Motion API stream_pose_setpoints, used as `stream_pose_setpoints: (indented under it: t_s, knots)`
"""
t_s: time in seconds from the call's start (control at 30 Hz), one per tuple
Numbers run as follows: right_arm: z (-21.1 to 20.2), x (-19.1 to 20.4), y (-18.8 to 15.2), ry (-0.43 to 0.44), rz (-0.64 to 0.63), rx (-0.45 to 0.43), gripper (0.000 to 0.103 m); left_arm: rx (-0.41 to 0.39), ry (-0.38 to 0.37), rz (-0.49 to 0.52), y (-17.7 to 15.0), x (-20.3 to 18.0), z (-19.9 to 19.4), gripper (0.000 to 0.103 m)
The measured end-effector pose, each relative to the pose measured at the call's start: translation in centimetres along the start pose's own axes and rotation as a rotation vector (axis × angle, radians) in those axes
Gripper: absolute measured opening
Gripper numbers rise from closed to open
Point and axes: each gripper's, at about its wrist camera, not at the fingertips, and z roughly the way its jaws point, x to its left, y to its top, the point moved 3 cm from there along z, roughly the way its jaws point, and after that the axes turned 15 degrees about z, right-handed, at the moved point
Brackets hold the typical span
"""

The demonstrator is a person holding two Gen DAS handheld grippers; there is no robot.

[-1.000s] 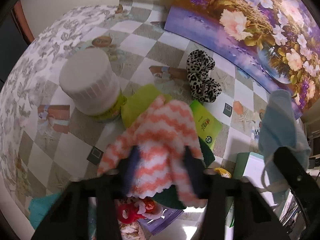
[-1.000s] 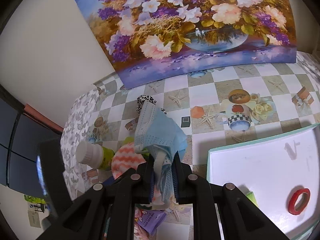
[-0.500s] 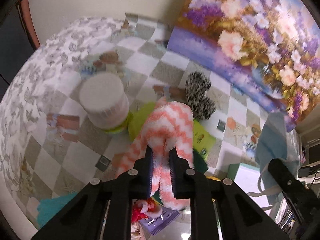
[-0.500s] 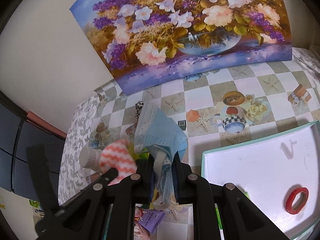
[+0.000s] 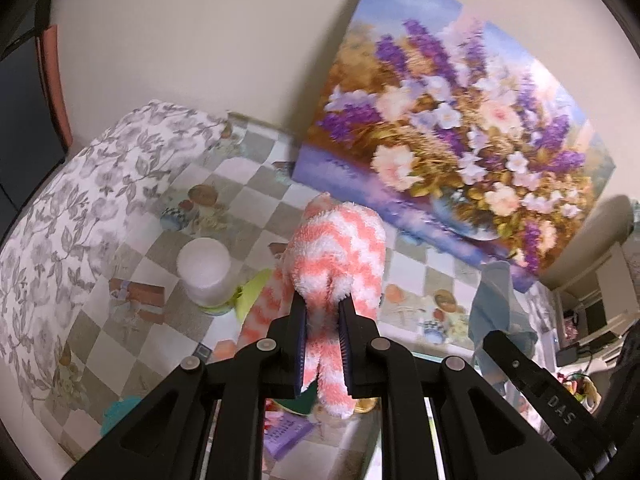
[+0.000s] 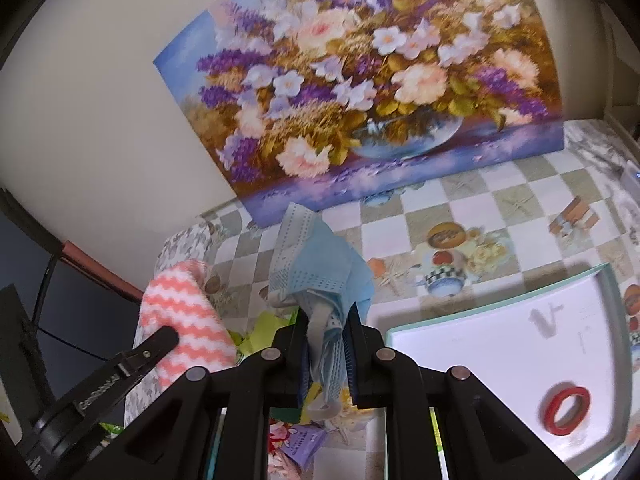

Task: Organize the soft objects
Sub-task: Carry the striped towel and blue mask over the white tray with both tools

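Observation:
My left gripper [image 5: 322, 308] is shut on a fluffy cloth with orange and white zigzags [image 5: 338, 248], which hangs lifted above the table. My right gripper [image 6: 328, 318] is shut on a light blue face mask [image 6: 320, 268], also held in the air. In the right wrist view the zigzag cloth [image 6: 180, 312] shows at the left, pinched by the left gripper's finger. In the left wrist view the mask [image 5: 494, 304] hangs at the right above the right gripper's black finger. The leopard-print scrunchie seen earlier is hidden behind the cloth.
A white-lidded jar [image 5: 204, 270] stands on the checkered tablecloth [image 5: 132, 308] beside green packets [image 5: 252, 292]. A flower painting [image 6: 360, 80] leans on the wall at the back. A white tray [image 6: 500, 360] with a red tape roll [image 6: 566, 404] lies at the right.
The left gripper closed on the zigzag cloth and lifted it off the table, tilting upward so more wall shows. The right gripper rose a little with the mask.

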Motion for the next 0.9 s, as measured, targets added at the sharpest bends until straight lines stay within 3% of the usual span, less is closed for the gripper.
stream_pose_setpoints:
  t_s: [0.3, 0.57, 0.9]
  knots:
    - [-1.9, -3.6, 1.8, -0.119, 0.016, -0.047, 0.016, 0.044, -0.073, 0.07, -1.0, -5.5, 0.9, 0.015]
    - [-3.6, -9.9, 3.2, -0.251, 0.082, -0.079, 0.016, 0.089, -0.144, 0.174, -1.9, -12.1, 1.5, 0.015]
    - [-5.0, -15.7, 4.1, -0.306, 0.184, -0.087, 0.018, 0.151, -0.191, 0.305, -4.4, -18.7, 3.0, 0.016]
